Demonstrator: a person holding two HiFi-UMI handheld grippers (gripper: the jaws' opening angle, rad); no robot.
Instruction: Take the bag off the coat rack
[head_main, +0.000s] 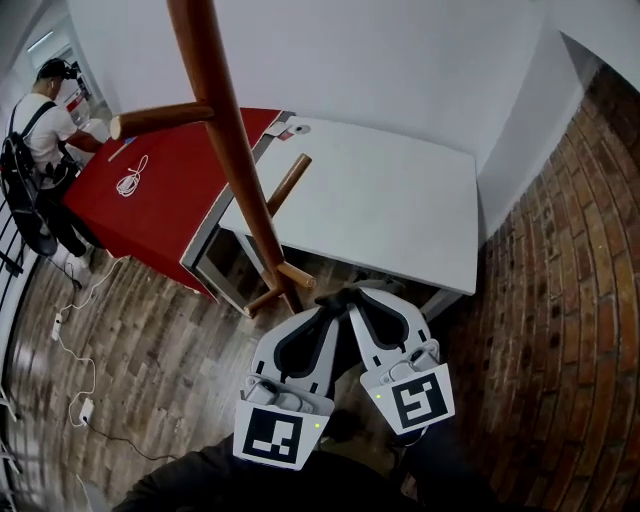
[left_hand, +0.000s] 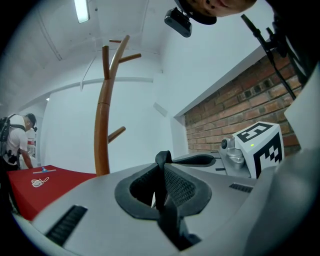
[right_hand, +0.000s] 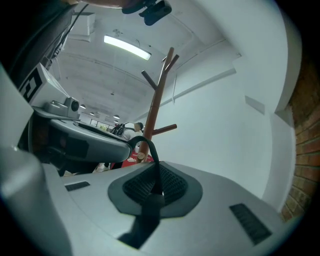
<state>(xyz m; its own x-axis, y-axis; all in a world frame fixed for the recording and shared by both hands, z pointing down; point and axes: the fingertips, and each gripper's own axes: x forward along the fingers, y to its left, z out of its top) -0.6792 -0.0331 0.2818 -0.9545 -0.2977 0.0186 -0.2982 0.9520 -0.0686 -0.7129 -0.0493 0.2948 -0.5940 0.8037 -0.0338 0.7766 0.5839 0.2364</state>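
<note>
The left hand-held gripper (left_hand: 163, 170) and right hand-held gripper (right_hand: 152, 172) are each clenched on the black bag strap (head_main: 335, 297), tips side by side just beside the coat rack's (head_main: 228, 130) lowest peg. The rest of the bag does not show. A white bench (head_main: 400, 200) stands beyond the coat rack.

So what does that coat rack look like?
The coat rack is a tall pole of smooth reddish-brown wood. Short round pegs stick out of it at different heights and point upward. It stands upright beside the white table. Nothing hangs on the pegs that show. Its foot is hidden.
</note>
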